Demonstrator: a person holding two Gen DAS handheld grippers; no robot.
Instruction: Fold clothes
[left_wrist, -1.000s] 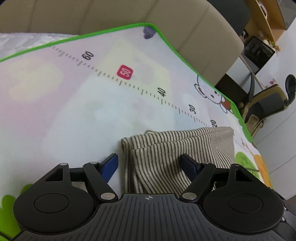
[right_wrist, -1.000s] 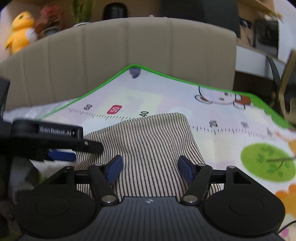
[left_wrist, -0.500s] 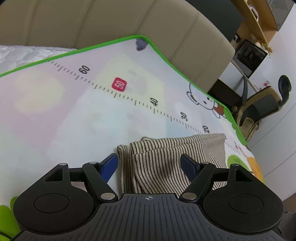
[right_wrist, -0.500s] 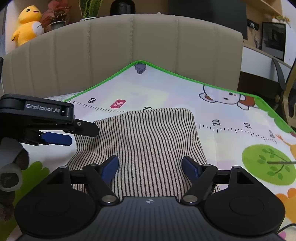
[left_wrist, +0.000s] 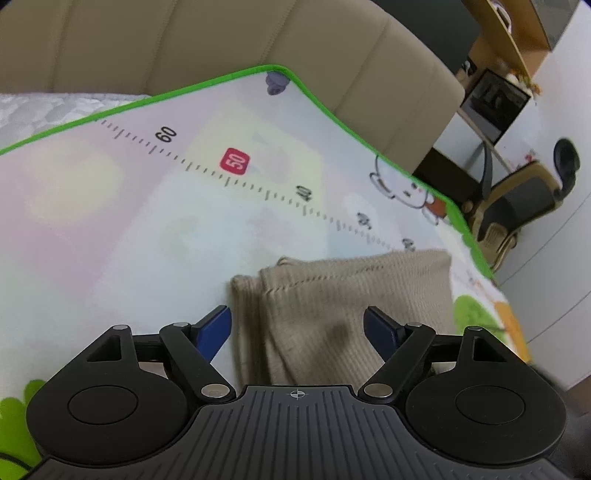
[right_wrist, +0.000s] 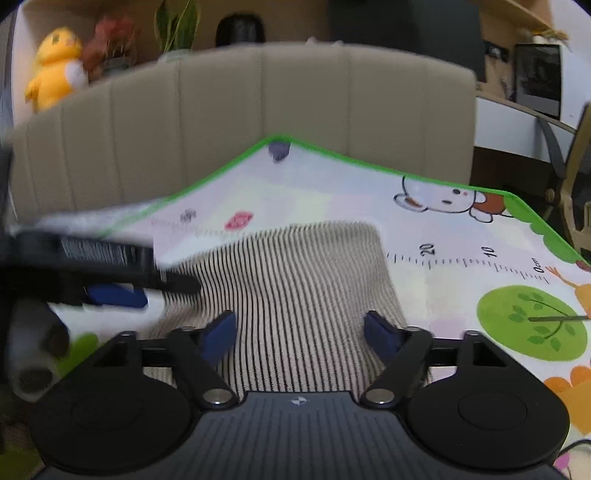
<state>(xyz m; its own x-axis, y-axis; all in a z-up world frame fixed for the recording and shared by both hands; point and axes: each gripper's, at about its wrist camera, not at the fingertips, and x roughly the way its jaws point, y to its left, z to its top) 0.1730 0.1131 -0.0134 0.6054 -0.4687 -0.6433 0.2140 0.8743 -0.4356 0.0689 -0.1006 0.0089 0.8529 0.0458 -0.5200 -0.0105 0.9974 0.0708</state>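
Note:
A folded beige garment with thin dark stripes (right_wrist: 306, 288) lies on a pastel play mat (right_wrist: 332, 192) with a printed ruler. In the left wrist view the garment (left_wrist: 343, 302) lies between my open blue fingers, its left folded edge near the left fingertip. My left gripper (left_wrist: 297, 325) is open and empty, low over the garment's left end; it also shows in the right wrist view (right_wrist: 107, 280), blurred. My right gripper (right_wrist: 299, 328) is open and empty, just above the garment's near edge.
The mat has a green border (left_wrist: 207, 85) and lies against a beige padded backrest (right_wrist: 258, 103). A white quilted cover (left_wrist: 48, 110) shows beyond the mat's far left edge. An office chair (left_wrist: 524, 199) and desk stand to the right. A yellow plush toy (right_wrist: 55, 66) sits behind the backrest.
Both grippers stayed open. The right gripper drew back slightly, then the view tilted and blurred. The left gripper shifted a little along the garment's left end; the garment's folded edge stays flat.

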